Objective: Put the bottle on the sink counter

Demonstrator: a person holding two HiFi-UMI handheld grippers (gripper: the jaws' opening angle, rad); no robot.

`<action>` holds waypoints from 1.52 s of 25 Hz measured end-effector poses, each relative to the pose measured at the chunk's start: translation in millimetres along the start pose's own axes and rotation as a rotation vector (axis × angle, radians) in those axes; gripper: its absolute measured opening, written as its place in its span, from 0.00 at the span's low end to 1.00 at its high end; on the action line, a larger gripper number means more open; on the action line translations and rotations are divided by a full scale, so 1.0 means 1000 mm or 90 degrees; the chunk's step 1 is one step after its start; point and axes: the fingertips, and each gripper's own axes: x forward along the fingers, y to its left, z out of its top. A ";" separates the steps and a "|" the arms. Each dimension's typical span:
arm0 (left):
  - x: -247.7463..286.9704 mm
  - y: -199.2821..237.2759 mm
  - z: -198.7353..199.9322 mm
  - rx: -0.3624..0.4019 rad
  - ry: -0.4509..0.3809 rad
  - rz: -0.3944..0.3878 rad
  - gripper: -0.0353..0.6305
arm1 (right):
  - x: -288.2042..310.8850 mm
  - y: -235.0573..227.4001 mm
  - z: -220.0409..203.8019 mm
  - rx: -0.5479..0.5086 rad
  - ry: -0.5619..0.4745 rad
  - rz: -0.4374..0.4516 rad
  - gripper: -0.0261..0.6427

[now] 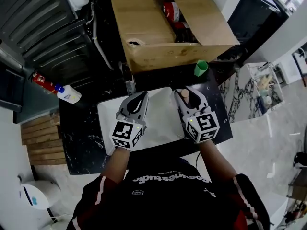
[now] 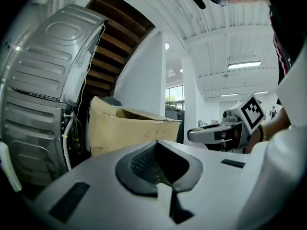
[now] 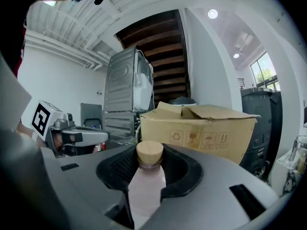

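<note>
A pale pink bottle (image 3: 146, 183) with a round wooden cap (image 3: 149, 152) stands upright between the dark pads of my right gripper (image 3: 149, 166), which is shut on it below the neck. In the head view the bottle (image 1: 185, 94) and right gripper (image 1: 188, 97) hover over the right edge of the white sink (image 1: 160, 121), set in a black counter (image 1: 81, 143). My left gripper (image 1: 143, 98) hangs over the sink's middle. Its jaws (image 2: 159, 169) are together, and nothing is between them.
A big open cardboard box (image 1: 158, 28) stands on the counter behind the sink, with a green cup (image 1: 201, 67) at its right corner. The faucet (image 1: 127, 80) rises at the sink's back left. A white spray bottle (image 1: 68, 94) lies to the left. Grey appliances (image 1: 43, 28) stand beyond.
</note>
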 end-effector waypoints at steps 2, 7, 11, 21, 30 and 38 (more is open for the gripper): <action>0.024 0.007 -0.005 0.005 -0.007 0.022 0.07 | 0.019 -0.019 -0.008 0.000 0.000 -0.005 0.28; 0.072 0.023 -0.026 0.001 0.015 0.052 0.07 | 0.073 -0.059 -0.039 -0.015 0.024 -0.014 0.28; 0.096 0.032 -0.042 0.001 0.035 0.057 0.07 | 0.115 -0.081 -0.070 -0.021 0.047 -0.016 0.28; 0.133 0.030 -0.063 -0.003 0.056 0.046 0.07 | 0.184 -0.114 -0.112 -0.031 0.068 -0.012 0.28; 0.135 0.035 -0.065 -0.002 0.063 0.052 0.07 | 0.194 -0.113 -0.116 -0.031 0.080 -0.004 0.28; 0.108 0.022 -0.040 0.016 0.048 0.042 0.07 | 0.166 -0.112 -0.094 -0.047 0.073 -0.008 0.33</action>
